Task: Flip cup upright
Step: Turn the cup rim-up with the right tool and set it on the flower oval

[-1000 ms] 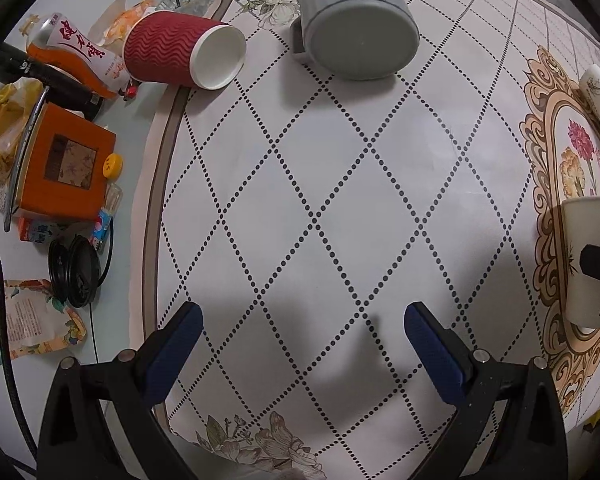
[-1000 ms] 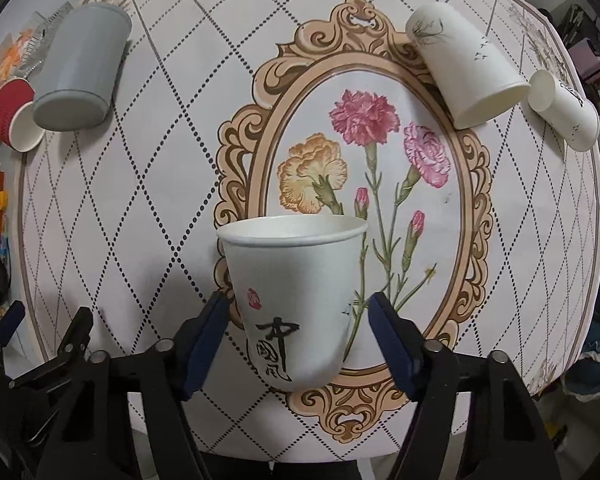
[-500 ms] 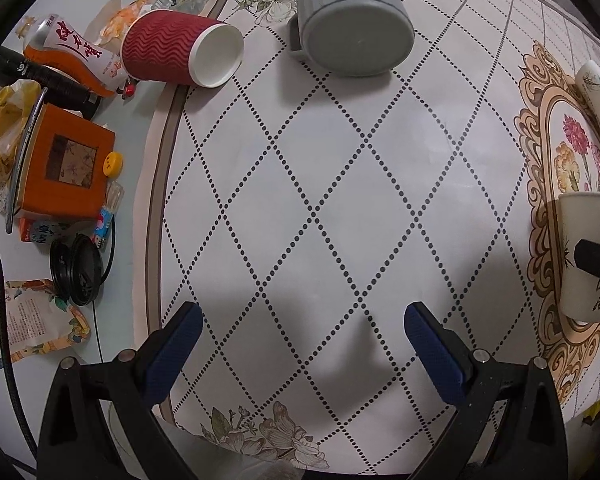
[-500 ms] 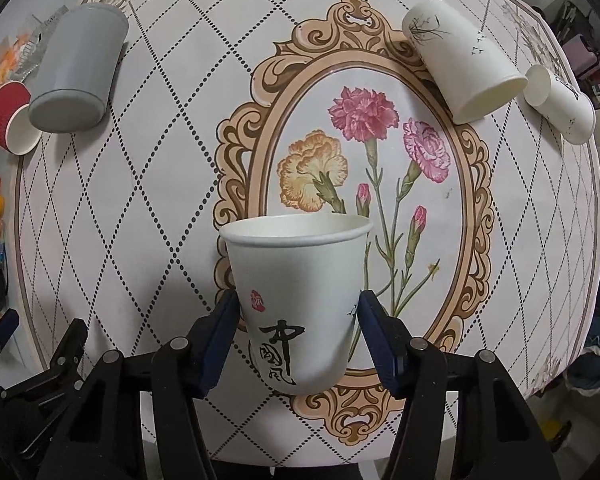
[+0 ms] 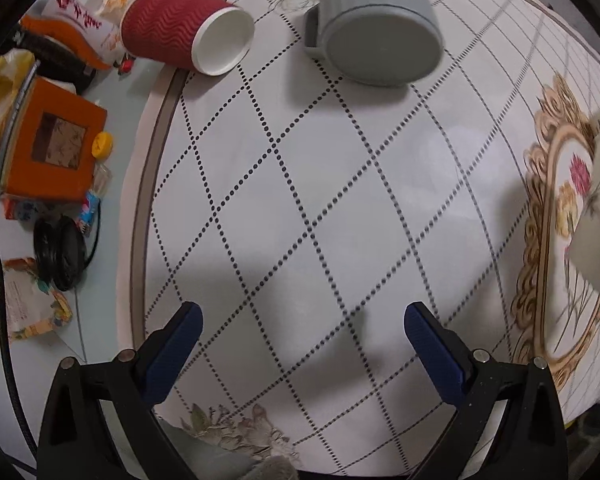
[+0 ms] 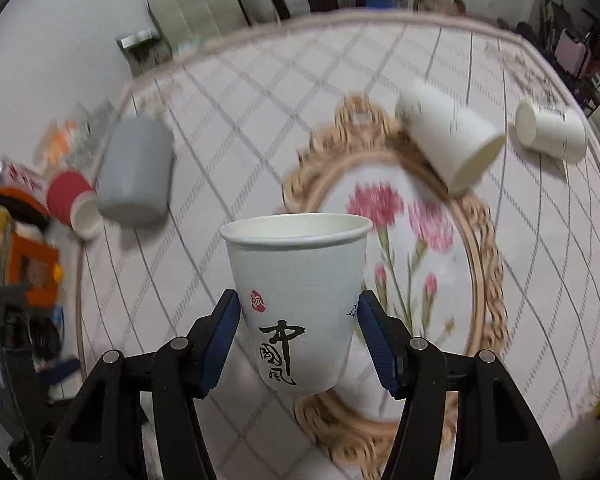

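My right gripper (image 6: pixel 298 320) is shut on a white paper cup (image 6: pixel 296 292) with black calligraphy and a red seal, mouth up, held above the flower medallion of the tablecloth (image 6: pixel 420 248). The same cup shows blurred at the right edge of the left wrist view (image 5: pixel 598 216). My left gripper (image 5: pixel 302 344) is open and empty above the diamond-patterned cloth (image 5: pixel 300 184). A red ribbed cup (image 5: pixel 184 30) and a grey mug (image 5: pixel 376 24) lie on their sides ahead of it.
Two more white paper cups (image 6: pixel 448 140) (image 6: pixel 550 130) lie on their sides at the far right. Off the cloth's left edge are an orange box (image 5: pixel 52 148), a drink bottle (image 5: pixel 72 24), black round lids (image 5: pixel 58 252) and packets. Chairs stand beyond the table.
The right gripper closed on the upright white cup and lifted and tilted up, so more of the room shows. The left gripper moved slightly closer to the red cup and grey mug.
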A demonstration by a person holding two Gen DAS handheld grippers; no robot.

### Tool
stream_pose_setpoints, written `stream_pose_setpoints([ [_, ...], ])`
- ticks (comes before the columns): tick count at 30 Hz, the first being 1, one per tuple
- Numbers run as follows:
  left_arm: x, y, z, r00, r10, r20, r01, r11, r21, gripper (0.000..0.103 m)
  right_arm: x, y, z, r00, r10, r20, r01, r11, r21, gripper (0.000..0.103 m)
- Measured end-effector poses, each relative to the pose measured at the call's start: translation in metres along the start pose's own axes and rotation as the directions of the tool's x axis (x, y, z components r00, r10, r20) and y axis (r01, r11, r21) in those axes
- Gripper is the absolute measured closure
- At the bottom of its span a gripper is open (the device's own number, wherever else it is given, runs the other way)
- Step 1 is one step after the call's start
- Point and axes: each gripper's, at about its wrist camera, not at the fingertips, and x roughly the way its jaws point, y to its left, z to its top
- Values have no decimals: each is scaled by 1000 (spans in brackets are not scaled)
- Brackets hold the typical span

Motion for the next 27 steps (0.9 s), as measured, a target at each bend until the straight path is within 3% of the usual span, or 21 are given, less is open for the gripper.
stream_pose_setpoints([
  [3,3,2,12,1000,1,5,-1,1000,-26,0,0,6,11,988,15,155,-13,1000,-14,40],
  [6,8,0,23,999,26,29,-25,999,-26,0,13,20,19,953,19,301,-5,999,-48,40],
  [11,16,-4,29,998,42,42,-41,999,-17,0,41,32,18,914,-10,406,50,995,-88,40],
  [17,21,0,16,998,47,50,-47,999,0,0,53,39,1,907,-34,420,101,985,-137,40],
  [22,12,3,4,998,32,62,-32,999,2,0,53,35,-13,939,-69,337,129,979,-160,38],
  [25,1,4,-4,996,31,86,-33,999,16,0,48,33,-22,955,-76,286,127,979,-162,22],
  [27,-13,1,-8,994,28,104,-31,999,28,0,39,31,-27,958,-90,273,135,979,-153,18],
])
